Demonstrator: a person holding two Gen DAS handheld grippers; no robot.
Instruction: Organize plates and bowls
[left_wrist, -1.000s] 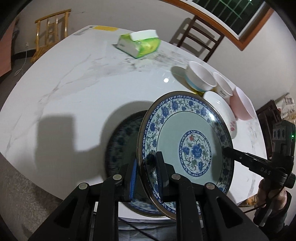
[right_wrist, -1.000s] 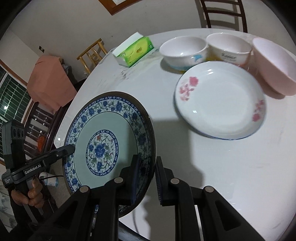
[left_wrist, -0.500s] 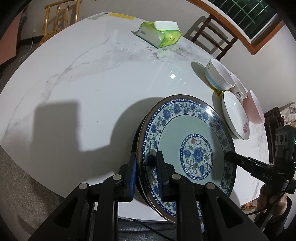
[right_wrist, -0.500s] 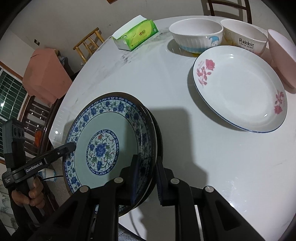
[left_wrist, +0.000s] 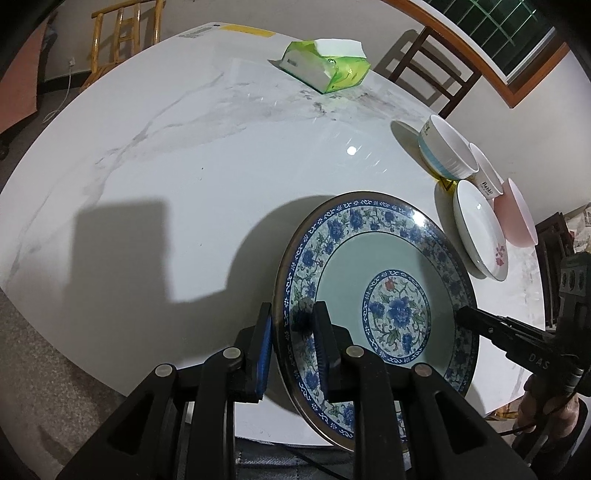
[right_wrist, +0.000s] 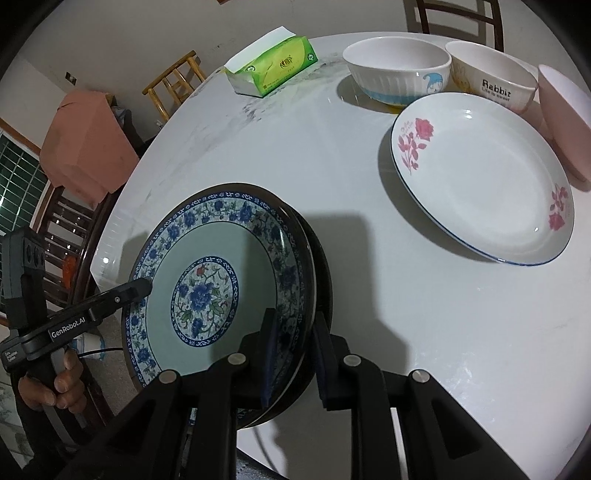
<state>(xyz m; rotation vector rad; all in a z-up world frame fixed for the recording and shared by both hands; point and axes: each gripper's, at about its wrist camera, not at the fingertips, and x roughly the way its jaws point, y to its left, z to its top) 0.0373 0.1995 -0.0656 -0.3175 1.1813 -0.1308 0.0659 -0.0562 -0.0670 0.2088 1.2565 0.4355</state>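
Note:
A blue-and-white flowered plate (left_wrist: 369, 266) (right_wrist: 221, 251) lies tilted on a matching dark-rimmed plate (right_wrist: 325, 273) near the table's front edge. My left gripper (left_wrist: 291, 314) straddles its left rim and my right gripper (right_wrist: 293, 321) the opposite rim. Both jaws are opening slightly, with the rim still between the pads and touching them. Each gripper shows in the other's view: the right gripper (left_wrist: 466, 314), the left gripper (right_wrist: 142, 287). The lower plate is mostly hidden.
A white plate with red roses (right_wrist: 480, 177) lies to the right. Behind it stand a white-and-blue bowl (right_wrist: 397, 70), a "Rabbit" bowl (right_wrist: 491, 75) and a pink bowl (right_wrist: 565, 122). A green tissue pack (left_wrist: 325, 68) sits far back on the marble table (left_wrist: 184, 166). Chairs ring it.
Both grippers lowered the flowered plate until it settled onto the matching plate beneath. The lower plate, plainly visible a second ago, is now nearly covered. The fingers stand slightly wider.

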